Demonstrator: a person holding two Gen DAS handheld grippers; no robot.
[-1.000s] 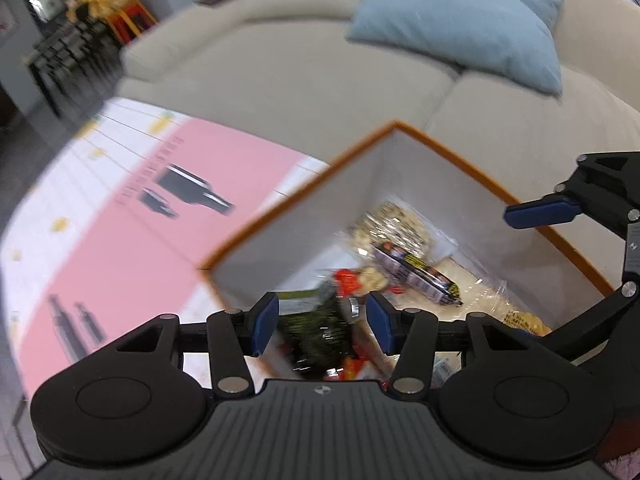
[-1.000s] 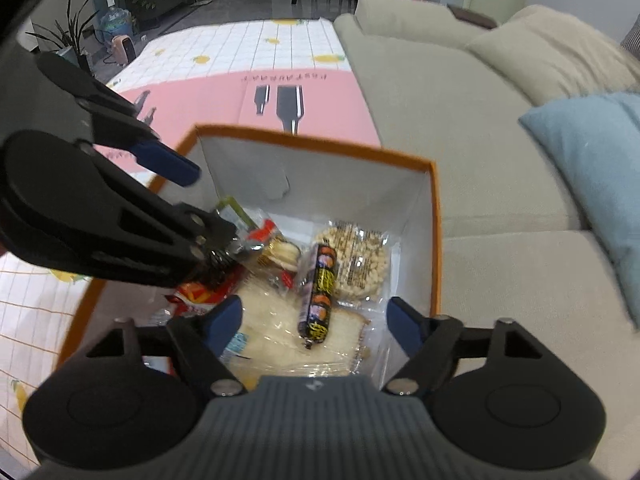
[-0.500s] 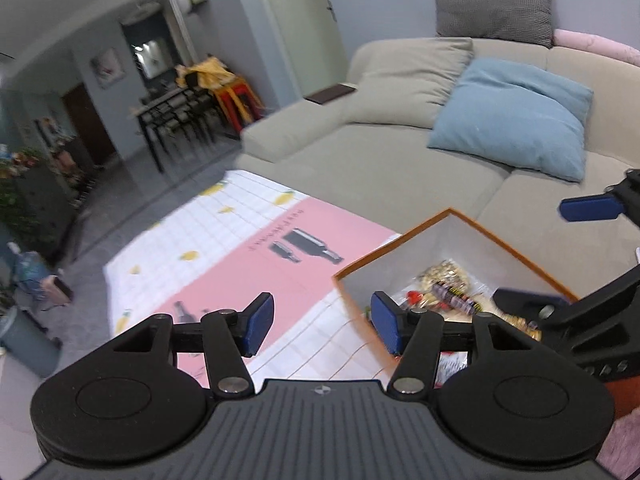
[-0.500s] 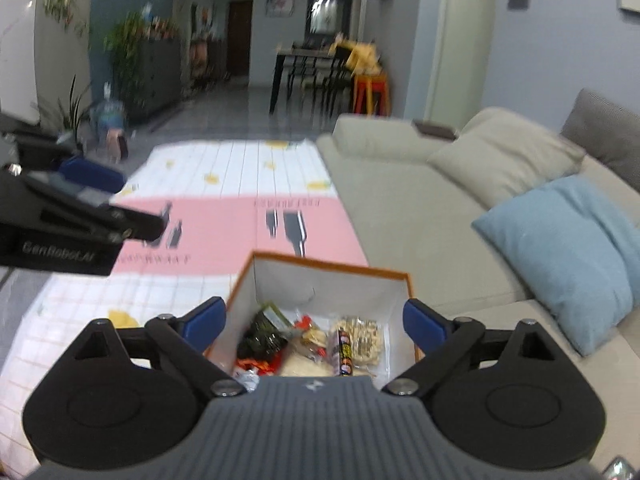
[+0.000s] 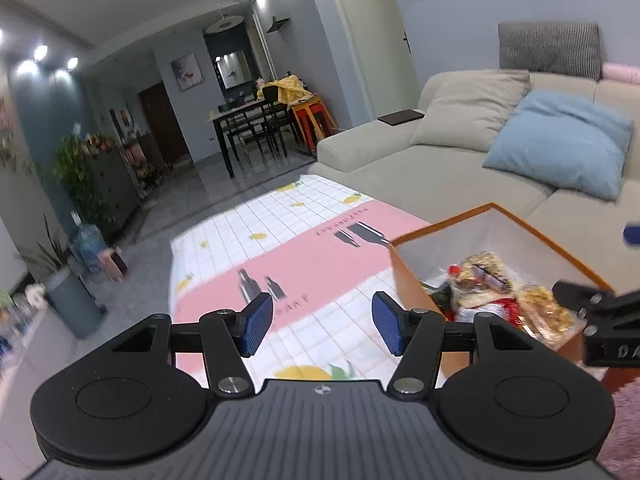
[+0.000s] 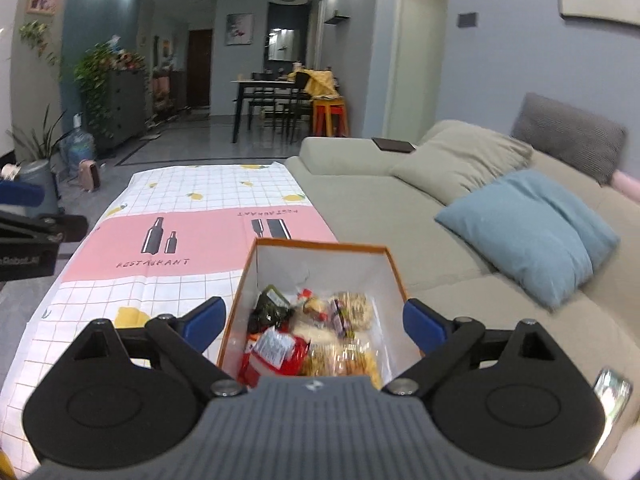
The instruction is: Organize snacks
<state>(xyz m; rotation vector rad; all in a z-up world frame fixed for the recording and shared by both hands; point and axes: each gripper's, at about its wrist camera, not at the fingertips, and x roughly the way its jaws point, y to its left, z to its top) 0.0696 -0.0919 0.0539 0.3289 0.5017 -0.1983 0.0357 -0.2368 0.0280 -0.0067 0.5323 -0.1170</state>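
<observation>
An orange-rimmed box [image 6: 320, 264] with white inner walls stands at the edge of the patterned cloth, against the sofa. Several snack packets lie inside it: a dark green one [image 6: 270, 308], a red one [image 6: 276, 354] and clear bags of yellow crackers [image 6: 344, 360]. My right gripper [image 6: 316, 322] hovers above and behind the box, open, holding nothing. My left gripper [image 5: 322, 330] is open over the cloth, left of the box [image 5: 440, 224], with nothing between its fingers. The snacks [image 5: 488, 288] show at the right of the left wrist view.
A beige sofa [image 6: 360, 200] with a blue cushion [image 6: 532, 228] runs along the right. The pink and white checked cloth [image 6: 192, 232] stretches ahead. A dining table with chairs [image 6: 272, 96], plants and a water bottle stand far back.
Both grippers pulled back and up, out of the box. A dark green packet between the left fingers a second ago now lies in the box. Both pairs of jaws widened.
</observation>
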